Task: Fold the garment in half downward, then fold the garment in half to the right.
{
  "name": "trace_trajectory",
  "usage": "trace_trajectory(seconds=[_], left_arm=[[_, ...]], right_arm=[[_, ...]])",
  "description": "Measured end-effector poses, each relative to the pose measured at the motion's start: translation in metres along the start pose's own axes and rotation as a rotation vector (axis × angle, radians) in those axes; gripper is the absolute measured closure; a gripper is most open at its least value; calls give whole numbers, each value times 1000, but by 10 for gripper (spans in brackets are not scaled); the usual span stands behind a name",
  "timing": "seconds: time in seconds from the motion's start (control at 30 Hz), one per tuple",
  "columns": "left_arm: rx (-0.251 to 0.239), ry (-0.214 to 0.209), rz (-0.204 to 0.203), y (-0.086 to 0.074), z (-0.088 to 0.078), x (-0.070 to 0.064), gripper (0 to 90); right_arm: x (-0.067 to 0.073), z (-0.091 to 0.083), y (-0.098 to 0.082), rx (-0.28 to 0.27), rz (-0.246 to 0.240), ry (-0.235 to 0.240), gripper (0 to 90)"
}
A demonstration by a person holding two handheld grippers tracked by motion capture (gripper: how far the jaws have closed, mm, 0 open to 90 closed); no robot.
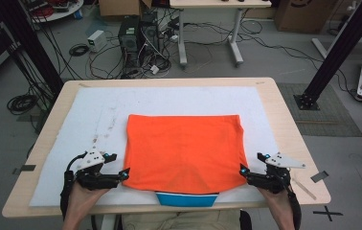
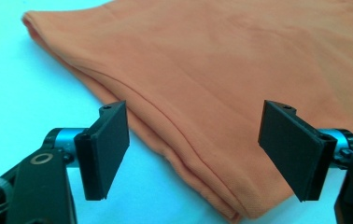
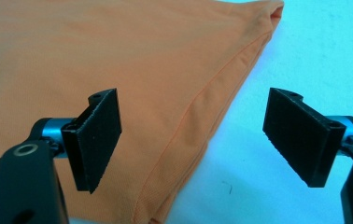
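An orange folded garment (image 1: 185, 150) lies flat in the middle of the white mat (image 1: 97, 115), with a blue and white collar band (image 1: 186, 198) sticking out at its near edge. My left gripper (image 1: 124, 175) is at the garment's near left corner, jaws open, and the cloth's folded edge (image 2: 184, 154) runs between them. My right gripper (image 1: 243, 171) sits at the near right corner, also open, straddling the garment's right edge (image 3: 198, 126). Nothing is held in either one.
The mat covers a light wooden table (image 1: 284, 124). A strip of dark tape (image 1: 319, 176) lies on the table's near right corner. Beyond the far edge are computer towers (image 1: 138, 33), cables and another table's legs on the floor.
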State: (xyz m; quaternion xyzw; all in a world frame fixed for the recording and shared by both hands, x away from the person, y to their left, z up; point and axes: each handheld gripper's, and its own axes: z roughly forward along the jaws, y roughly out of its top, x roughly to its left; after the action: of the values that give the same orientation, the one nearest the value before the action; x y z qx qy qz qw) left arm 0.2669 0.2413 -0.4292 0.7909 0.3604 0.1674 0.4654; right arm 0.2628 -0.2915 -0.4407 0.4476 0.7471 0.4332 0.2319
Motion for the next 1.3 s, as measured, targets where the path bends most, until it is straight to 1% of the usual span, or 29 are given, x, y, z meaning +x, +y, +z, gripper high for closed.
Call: trace_trajectory(seconds=[0.1, 0.2, 0.27, 0.33, 0.4, 0.43, 0.5, 0.6, 0.63, 0.7, 0.73, 0.77, 0.8, 0.83, 0.9, 1.03, 1.2, 1.3], left_arm=[[27, 0, 16, -1, 4, -1, 247], [35, -7, 13, -1, 6, -1, 247], [29, -9, 13, 0, 5, -1, 247], [22, -13, 11, 0, 4, -1, 248], [13, -9, 10, 1, 3, -3, 247], [16, -7, 14, 0, 2, -3, 248], [11, 1, 10, -1, 2, -4, 248], [13, 15, -9, -4, 4, -6, 248], [17, 14, -14, -5, 4, -7, 248], [20, 10, -25, -6, 6, -9, 268], [33, 8, -24, -7, 7, -10, 270], [49, 9, -22, -8, 8, -12, 270], [62, 16, -25, -10, 10, -15, 270], [74, 24, -17, -11, 10, -16, 276], [85, 38, -16, -14, 11, -18, 280], [112, 52, -38, -19, 13, -18, 283], [135, 53, -41, -20, 14, -21, 369], [131, 61, -51, -21, 13, -23, 385]], right_arm=[[0, 1, -2, 7, 4, 3, 199], [0, 1, -3, 10, 6, 5, 200], [-1, 0, -3, 1, 4, 2, 199], [-1, -1, -2, -1, 15, 2, 200], [0, 0, -1, 2, 16, 7, 200], [1, 1, -1, 2, 12, 9, 200], [3, 3, 0, 9, 11, 13, 200], [5, 4, 2, 7, -6, 21, 200], [6, 4, 3, 3, -14, 20, 200], [7, 3, 5, -6, -17, 21, 200], [7, 2, 6, -6, -13, 22, 200], [6, 3, 7, -11, -21, 21, 200], [6, 3, 7, -12, -19, 21, 200], [7, 3, 8, -10, -17, 27, 200], [7, 4, 9, -10, -23, 33, 200], [9, 5, 10, -3, -28, 39, 200], [10, 5, 16, -4, -43, 42, 200], [12, 5, 25, -10, -54, 43, 201]])
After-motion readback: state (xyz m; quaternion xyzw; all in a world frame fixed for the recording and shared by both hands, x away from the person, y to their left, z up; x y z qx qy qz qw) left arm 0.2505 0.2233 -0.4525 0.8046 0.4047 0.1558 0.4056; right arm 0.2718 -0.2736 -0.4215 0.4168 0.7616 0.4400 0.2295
